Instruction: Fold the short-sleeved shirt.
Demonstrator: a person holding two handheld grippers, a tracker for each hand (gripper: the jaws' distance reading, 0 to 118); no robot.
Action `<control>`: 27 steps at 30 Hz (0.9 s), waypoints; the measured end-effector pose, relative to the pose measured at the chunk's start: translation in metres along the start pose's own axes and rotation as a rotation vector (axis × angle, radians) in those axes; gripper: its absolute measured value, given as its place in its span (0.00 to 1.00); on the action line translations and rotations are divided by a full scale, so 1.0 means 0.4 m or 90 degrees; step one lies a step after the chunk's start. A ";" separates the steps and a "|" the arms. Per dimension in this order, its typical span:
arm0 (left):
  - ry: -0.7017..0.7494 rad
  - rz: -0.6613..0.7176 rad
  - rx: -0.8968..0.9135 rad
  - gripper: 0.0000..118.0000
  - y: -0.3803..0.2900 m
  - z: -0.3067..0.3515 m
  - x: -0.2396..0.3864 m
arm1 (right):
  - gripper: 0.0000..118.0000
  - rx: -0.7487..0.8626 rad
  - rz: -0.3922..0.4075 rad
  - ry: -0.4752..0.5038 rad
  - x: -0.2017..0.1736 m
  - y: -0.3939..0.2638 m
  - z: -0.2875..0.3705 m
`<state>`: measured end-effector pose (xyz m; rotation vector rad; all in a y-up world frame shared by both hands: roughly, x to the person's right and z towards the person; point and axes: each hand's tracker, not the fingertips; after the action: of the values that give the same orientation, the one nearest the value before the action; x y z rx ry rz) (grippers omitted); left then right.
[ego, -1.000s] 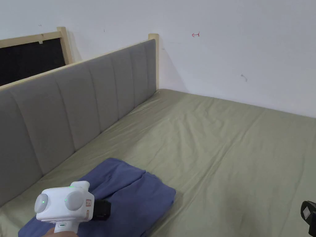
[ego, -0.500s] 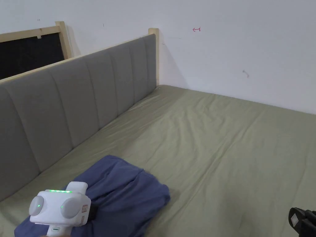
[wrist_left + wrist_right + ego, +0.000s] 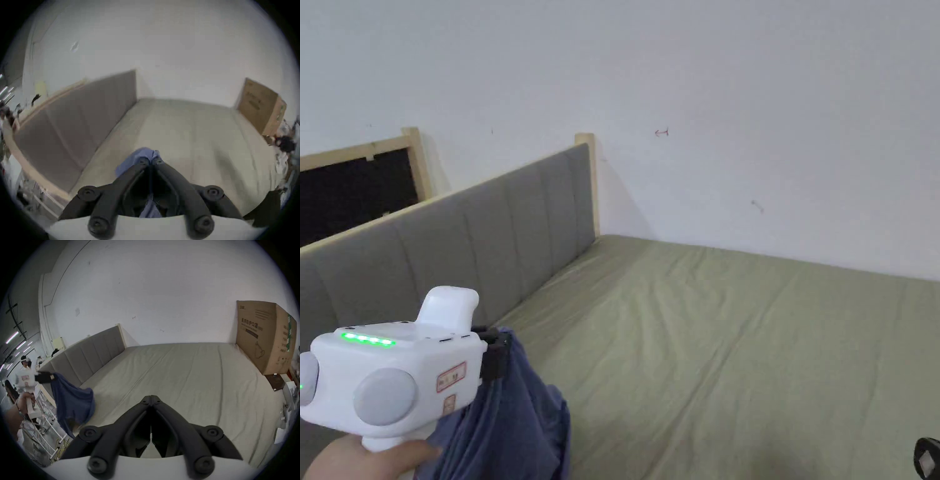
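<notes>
Left hand-held gripper (image 3: 499,355), at 8 o'clock in the head view: jaws closed together on a bunched edge of the blue shirt (image 3: 512,425), which hangs below it in loose folds, lifted off the bed (image 3: 737,350). In the left gripper view the cloth shows pinched between the jaw tips (image 3: 150,160) and again lower down, between the jaw arms. In the right gripper view the shirt (image 3: 73,400) drapes from that gripper at 9 o'clock, its lower part hanging by the bed's near edge beside the headboard (image 3: 90,352).

Right hand-held gripper (image 3: 151,397): jaws brought together with nothing between them, held above the bare sheet, well apart from the shirt; a cardboard box (image 3: 266,337) stands at 2 o'clock on the bed's far side.

Step in hand, as judged: the shirt is picked up in a bunch by one gripper, before it is spread; no fold can be called finished from here.

Next move, as judged: the right gripper needs to open and take a second point on the hanging cloth, such as a shoulder or hem corner, so that the two can stretch the shirt and lay it flat on the bed. Risk: a one-point hold lets the cloth twist, hiding the corners
</notes>
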<state>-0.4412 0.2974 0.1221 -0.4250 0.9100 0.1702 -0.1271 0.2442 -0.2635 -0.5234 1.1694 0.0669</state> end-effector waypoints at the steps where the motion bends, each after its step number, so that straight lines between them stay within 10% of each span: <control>1: -0.029 -0.008 0.032 0.01 0.045 0.022 0.052 | 0.00 0.013 -0.008 -0.009 0.015 0.008 0.022; 12: -0.389 -0.046 0.088 0.01 0.215 0.022 0.577 | 0.00 0.097 -0.035 -0.121 0.182 0.041 0.268; 23: -0.503 0.003 -0.364 0.02 -0.058 -0.314 1.015 | 0.00 0.073 -0.119 -0.173 0.325 -0.041 0.299; 25: -0.498 0.040 -0.418 0.27 -0.128 -0.359 1.048 | 0.00 0.059 -0.122 -0.170 0.332 -0.058 0.289; 26: -0.493 0.055 -0.434 0.77 -0.154 -0.375 1.055 | 0.00 0.054 -0.124 -0.168 0.337 -0.066 0.283; 27: -0.502 0.071 -0.466 1.00 -0.185 -0.395 1.064 | 0.00 0.049 -0.126 -0.167 0.341 -0.073 0.277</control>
<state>-0.2743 0.1482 -0.2797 -0.8985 0.0600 0.7288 0.0324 0.2364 -0.3428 -0.5426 0.8572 -0.0782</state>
